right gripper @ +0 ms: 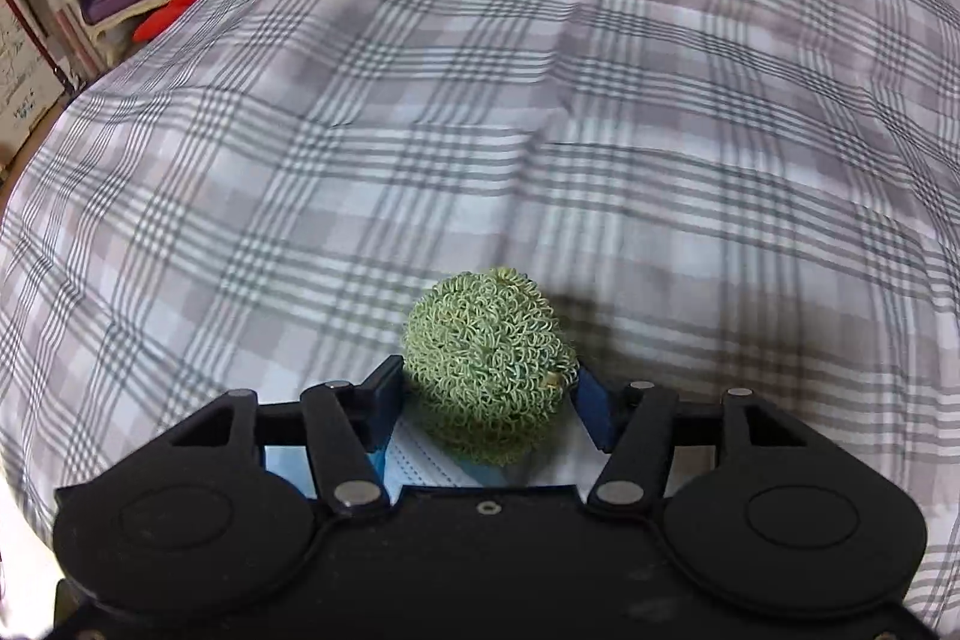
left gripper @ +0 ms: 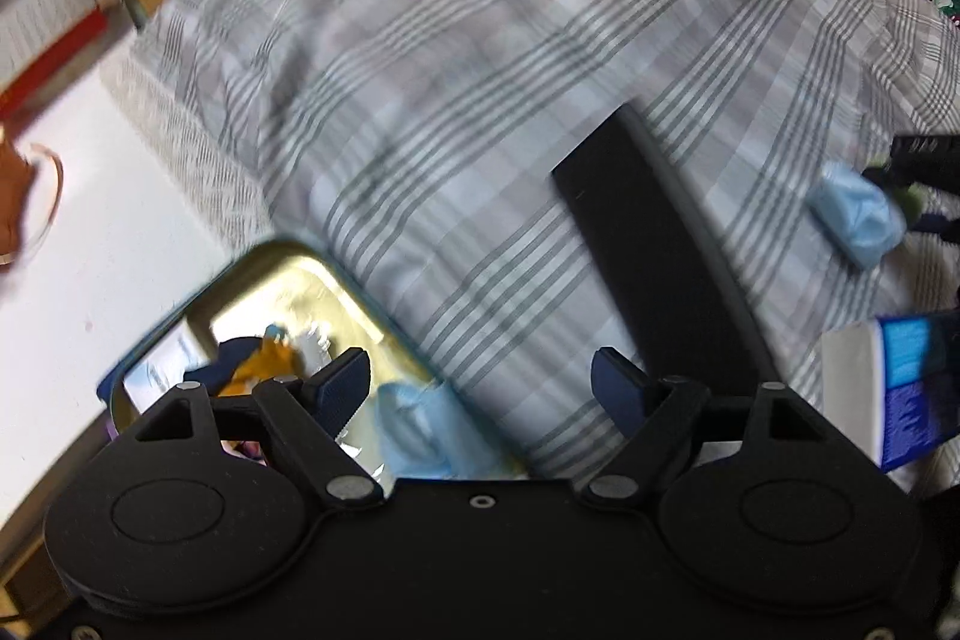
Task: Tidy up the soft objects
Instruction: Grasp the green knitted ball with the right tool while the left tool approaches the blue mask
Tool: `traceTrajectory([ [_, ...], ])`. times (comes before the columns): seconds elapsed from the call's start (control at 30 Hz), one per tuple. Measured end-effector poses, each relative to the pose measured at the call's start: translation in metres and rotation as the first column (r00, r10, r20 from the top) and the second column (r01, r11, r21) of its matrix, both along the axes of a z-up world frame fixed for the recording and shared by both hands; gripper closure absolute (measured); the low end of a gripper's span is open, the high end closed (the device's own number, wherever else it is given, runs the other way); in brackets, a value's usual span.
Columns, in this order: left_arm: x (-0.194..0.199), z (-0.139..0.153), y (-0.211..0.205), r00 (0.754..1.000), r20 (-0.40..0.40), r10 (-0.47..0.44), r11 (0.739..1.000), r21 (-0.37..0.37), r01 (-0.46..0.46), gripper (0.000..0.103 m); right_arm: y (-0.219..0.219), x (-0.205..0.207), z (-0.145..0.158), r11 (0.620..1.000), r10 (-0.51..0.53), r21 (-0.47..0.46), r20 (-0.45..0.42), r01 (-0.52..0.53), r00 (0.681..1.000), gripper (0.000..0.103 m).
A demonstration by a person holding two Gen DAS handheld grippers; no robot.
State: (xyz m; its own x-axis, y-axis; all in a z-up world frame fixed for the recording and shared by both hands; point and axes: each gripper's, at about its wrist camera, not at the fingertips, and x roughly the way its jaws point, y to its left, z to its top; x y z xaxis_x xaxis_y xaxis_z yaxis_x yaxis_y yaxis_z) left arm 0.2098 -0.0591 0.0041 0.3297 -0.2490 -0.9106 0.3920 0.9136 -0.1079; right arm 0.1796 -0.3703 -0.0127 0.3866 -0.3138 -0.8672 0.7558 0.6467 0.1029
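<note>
My right gripper (right gripper: 489, 388) is shut on a green mesh scrubber ball (right gripper: 486, 370) and holds it above the plaid bedcover (right gripper: 480, 100). A light blue face mask (right gripper: 432, 466) lies just under the ball. My left gripper (left gripper: 480, 382) is open and empty, above the edge of a shiny gold tin (left gripper: 288, 304) that holds a light blue cloth (left gripper: 414, 430) and orange and dark blue soft pieces (left gripper: 252, 364). In the left wrist view, the right gripper shows at the far right with a light blue mask (left gripper: 858, 214) below it.
A black flat bar (left gripper: 648, 244) lies on the plaid cover (left gripper: 456, 58). A blue and white box (left gripper: 900, 388) sits at the right edge. A white table surface (left gripper: 90, 220) lies left of the tin, with a glass dish (left gripper: 30, 208) on it.
</note>
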Motion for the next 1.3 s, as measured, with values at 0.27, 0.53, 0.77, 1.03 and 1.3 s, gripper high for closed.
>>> traceTrajectory([
  [0.27,-0.017,0.025,-0.102,0.985,-0.014,-0.172,0.985,-0.035,0.171,0.022,-0.032,-0.015,-0.018,0.996,0.012,0.084,0.050,-0.016,0.999,0.037],
  [0.53,-0.024,0.013,-0.189,0.959,-0.034,-0.280,0.960,0.001,0.281,0.022,-0.063,-0.032,-0.013,0.990,-0.047,0.135,0.119,0.030,0.992,0.027],
  [0.77,-0.022,-0.015,-0.223,0.947,-0.117,-0.300,0.951,0.042,0.306,0.022,-0.075,-0.040,-0.012,0.990,-0.080,0.124,0.120,0.065,0.990,0.026],
  [1.03,-0.008,-0.043,-0.243,0.951,-0.177,-0.252,0.961,0.073,0.268,0.022,-0.080,-0.051,-0.003,0.989,-0.099,0.120,0.150,0.081,0.984,0.026],
  [1.3,0.008,-0.073,-0.258,0.958,-0.208,-0.200,0.963,0.139,0.231,0.004,-0.082,-0.055,0.003,0.991,-0.103,0.103,0.147,0.088,0.984,0.026],
])
